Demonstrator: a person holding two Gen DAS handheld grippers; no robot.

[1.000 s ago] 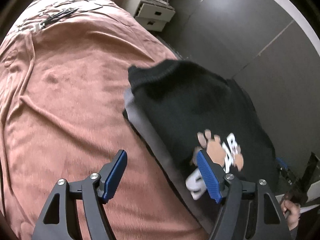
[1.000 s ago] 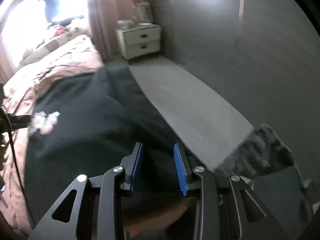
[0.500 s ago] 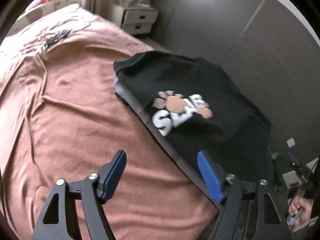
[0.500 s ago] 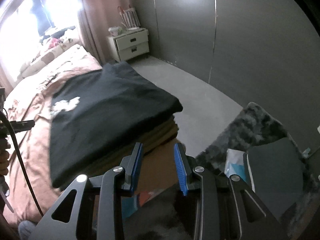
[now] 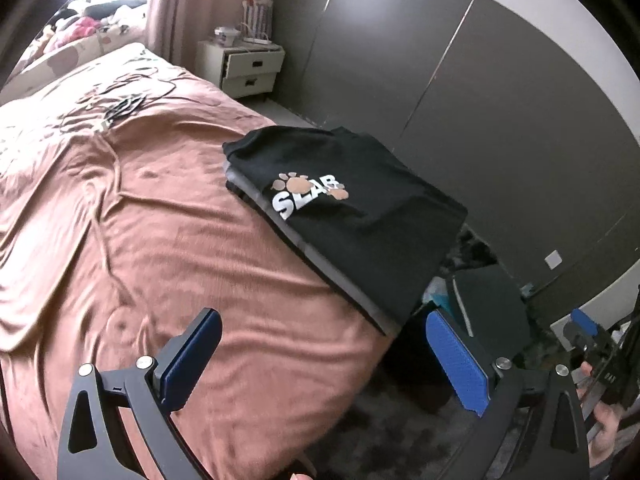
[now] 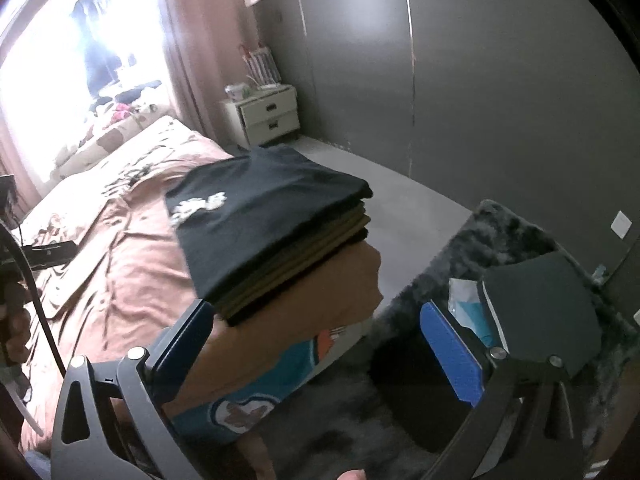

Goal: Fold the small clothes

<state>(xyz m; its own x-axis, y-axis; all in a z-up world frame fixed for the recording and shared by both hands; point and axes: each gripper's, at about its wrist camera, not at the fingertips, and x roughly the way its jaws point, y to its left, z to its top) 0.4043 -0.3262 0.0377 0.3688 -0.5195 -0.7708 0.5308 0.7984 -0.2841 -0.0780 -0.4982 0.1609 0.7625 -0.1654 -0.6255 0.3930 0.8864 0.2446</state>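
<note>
A folded black T-shirt (image 5: 360,204) with a white and tan paw-print logo lies on top of a stack of folded clothes at the right edge of the bed. It also shows in the right wrist view (image 6: 260,216), above olive and dark layers (image 6: 304,264). My left gripper (image 5: 324,360) is open and empty, held above the near corner of the bed, short of the stack. My right gripper (image 6: 320,356) is open and empty, off the bed's corner and below the stack. The right gripper also shows in the left wrist view (image 5: 592,344) at the far right.
The bed has a wrinkled pink-brown cover (image 5: 140,240) with cables (image 5: 120,104) near its head. A white nightstand (image 5: 248,64) stands by the grey wall. A dark fluffy rug (image 6: 512,236) and a dark flat case (image 6: 544,300) lie on the floor beside the bed.
Both grippers have pulled back and up from the black shirt, leaving it on the stack. The right gripper's jaws have opened wide. The left stays open.
</note>
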